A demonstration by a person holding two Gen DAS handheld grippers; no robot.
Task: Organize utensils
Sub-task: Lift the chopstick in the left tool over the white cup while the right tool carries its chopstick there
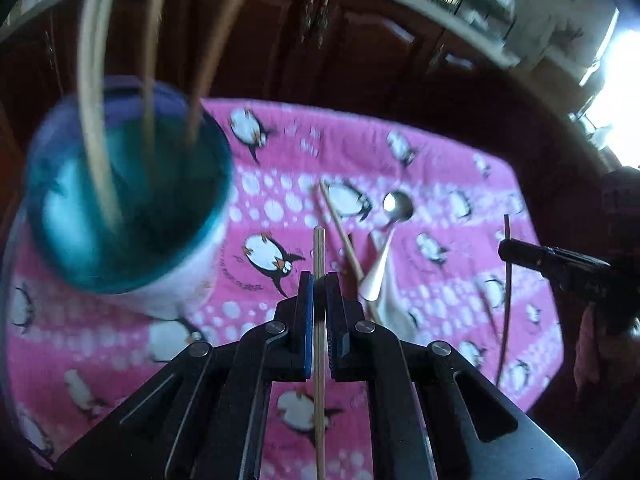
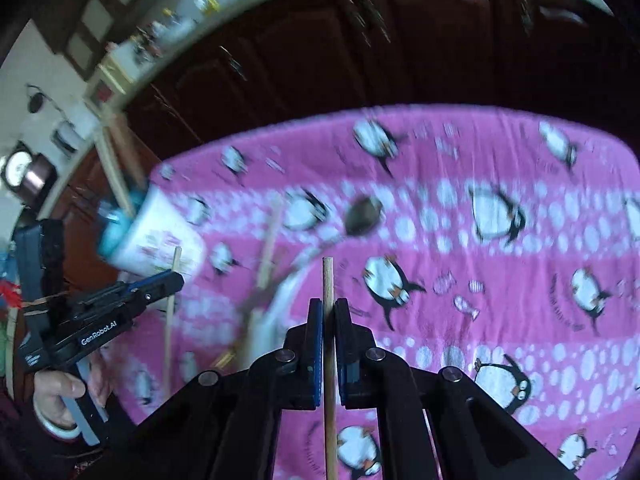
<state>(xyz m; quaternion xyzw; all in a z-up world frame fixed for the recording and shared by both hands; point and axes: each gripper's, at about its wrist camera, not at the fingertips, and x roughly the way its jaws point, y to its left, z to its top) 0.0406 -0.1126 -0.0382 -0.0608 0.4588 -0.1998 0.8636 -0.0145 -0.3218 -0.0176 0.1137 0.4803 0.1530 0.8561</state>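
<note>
My left gripper (image 1: 319,280) is shut on a light wooden chopstick (image 1: 319,352) and holds it above the pink penguin cloth (image 1: 280,208), just right of a blue-rimmed white cup (image 1: 132,208) with several chopsticks (image 1: 94,112) standing in it. My right gripper (image 2: 329,306) is shut on another wooden chopstick (image 2: 329,360); it shows in the left wrist view (image 1: 516,250) at the right. A metal spoon (image 1: 394,216), a white spoon (image 1: 396,312) and a loose chopstick (image 1: 340,230) lie on the cloth between the grippers. The cup (image 2: 152,232) and the left gripper (image 2: 176,278) show in the right wrist view.
Dark wooden cabinets (image 1: 320,40) stand behind the cloth-covered table. A light countertop (image 2: 132,64) with small items runs above them. A bright window (image 1: 624,92) is at the far right.
</note>
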